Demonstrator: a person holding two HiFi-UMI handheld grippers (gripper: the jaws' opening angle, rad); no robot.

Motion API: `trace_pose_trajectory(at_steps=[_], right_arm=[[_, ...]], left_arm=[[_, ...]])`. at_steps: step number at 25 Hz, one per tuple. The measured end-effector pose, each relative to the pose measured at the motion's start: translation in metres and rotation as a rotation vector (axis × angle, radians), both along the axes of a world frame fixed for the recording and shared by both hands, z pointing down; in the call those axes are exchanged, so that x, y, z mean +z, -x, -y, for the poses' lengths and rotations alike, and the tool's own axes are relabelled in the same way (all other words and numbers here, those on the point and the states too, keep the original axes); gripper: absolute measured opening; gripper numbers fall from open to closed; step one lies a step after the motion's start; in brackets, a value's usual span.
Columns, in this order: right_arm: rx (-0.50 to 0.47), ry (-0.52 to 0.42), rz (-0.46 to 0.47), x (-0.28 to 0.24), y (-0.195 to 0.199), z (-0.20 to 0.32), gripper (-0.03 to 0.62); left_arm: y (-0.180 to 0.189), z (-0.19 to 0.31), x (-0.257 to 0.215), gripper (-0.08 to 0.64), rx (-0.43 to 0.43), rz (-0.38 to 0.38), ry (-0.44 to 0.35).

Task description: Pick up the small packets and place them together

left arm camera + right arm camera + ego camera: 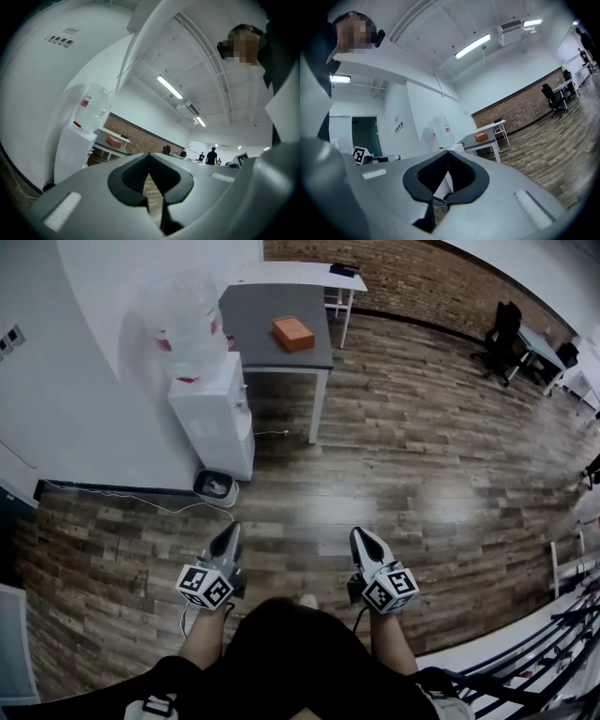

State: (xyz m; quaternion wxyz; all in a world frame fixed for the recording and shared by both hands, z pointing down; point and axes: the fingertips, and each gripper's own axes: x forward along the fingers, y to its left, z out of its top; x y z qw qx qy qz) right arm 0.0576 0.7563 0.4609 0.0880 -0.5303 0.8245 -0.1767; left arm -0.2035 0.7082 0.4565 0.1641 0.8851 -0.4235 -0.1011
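**A:** Where is the orange pack lying?

**B:** The orange pack (292,333) is lying flat at the top centre of the head view, on the grey table (253,320), toward its right edge. It is looking boxy and matte. I cannot tell whether it is one packet or several.

**A:** And how are the grippers sitting?

**B:** Well apart from it. The left gripper (228,540) and the right gripper (366,542) are hanging side by side at the lower middle of the frame, tips pointing up-frame over the glossy wood-plank floor (431,465). Bare forearms (202,645) are rising from the bottom edge on either side of a dark-clothed body.

**A:** Are they grasping anything?

**B:** No. In each gripper view the jaws are pressing tip to tip, clenched on nothing. They are showing smooth grey shells with black inner pads, and each is carrying a black-and-white marker cube (206,585).

**A:** What is standing beside the table?

**B:** A white water dispenser (217,413), touching its left side and carrying a clear crinkled bottle (187,320).
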Motion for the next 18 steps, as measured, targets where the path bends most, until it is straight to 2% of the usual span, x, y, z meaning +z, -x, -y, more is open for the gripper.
trace_pose_trajectory(at_steps=[7,11,18], right_arm=[[0.020,0.020,0.019,0.011,-0.049,-0.001,0.003],[0.022,0.033,0.036,0.016,-0.060,0.005,0.003],[0.036,0.060,0.051,0.025,-0.067,0.028,0.002]], left_arm=[[-0.053,0.006,-0.007,-0.002,0.013,0.006,-0.016],[-0.061,0.013,-0.007,-0.002,0.013,0.038,-0.012],[-0.064,0.036,0.000,-0.002,0.022,0.031,0.006]])
